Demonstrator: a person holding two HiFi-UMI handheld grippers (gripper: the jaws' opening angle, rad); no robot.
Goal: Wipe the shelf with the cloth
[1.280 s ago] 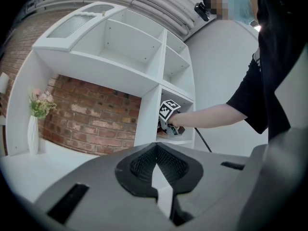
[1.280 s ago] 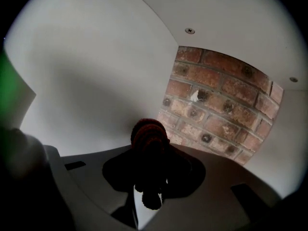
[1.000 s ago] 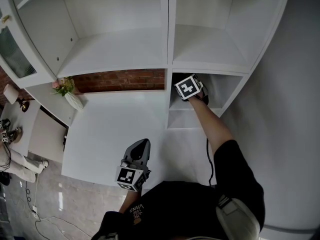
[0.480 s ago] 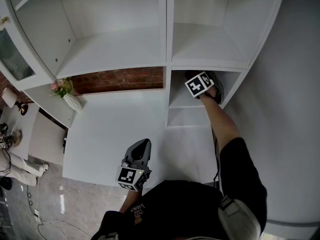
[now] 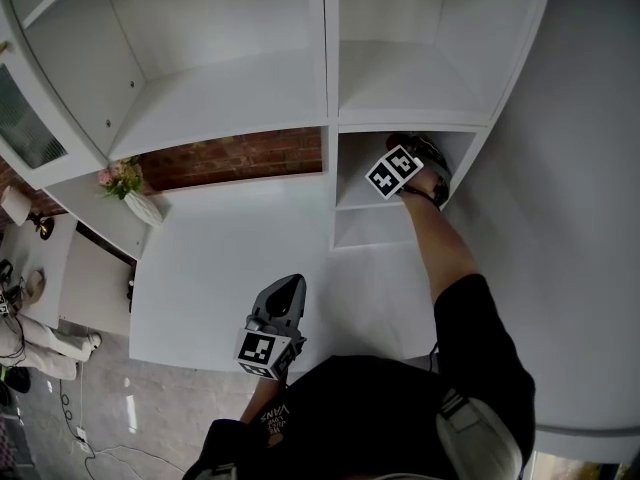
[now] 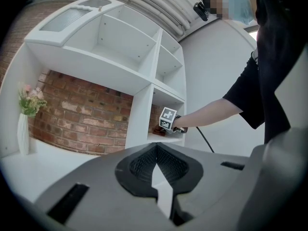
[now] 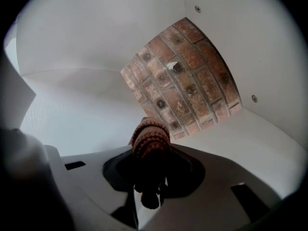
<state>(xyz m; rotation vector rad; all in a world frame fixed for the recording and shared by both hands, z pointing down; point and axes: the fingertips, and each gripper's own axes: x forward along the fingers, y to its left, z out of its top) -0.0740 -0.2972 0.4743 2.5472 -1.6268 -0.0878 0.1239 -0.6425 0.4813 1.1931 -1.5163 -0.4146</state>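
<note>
My right gripper [image 5: 422, 158] reaches into the lower right cubby of the white shelf unit [image 5: 360, 196], its marker cube [image 5: 392, 171] at the opening. It is shut on a brown knitted cloth [image 7: 150, 134] that bulges out between the jaws and hangs before the cubby's brick back [image 7: 183, 76]. Whether the cloth touches the white shelf board [image 7: 82, 112] I cannot tell. My left gripper [image 5: 290, 286] hovers low over the white counter [image 5: 220, 258], shut with nothing in it; in its own view [image 6: 155, 147] the far right gripper [image 6: 167, 120] shows in the cubby.
A white vase of pink flowers [image 5: 133, 190] stands at the counter's left end against the brick wall [image 5: 240, 156]. Open white compartments [image 5: 230, 88] sit above. A black cable [image 5: 434, 346] trails from my right arm. Tiled floor [image 5: 80, 418] lies lower left.
The right gripper has slid rightward and deeper into the cubby with the cloth in it. The left gripper has hardly moved.
</note>
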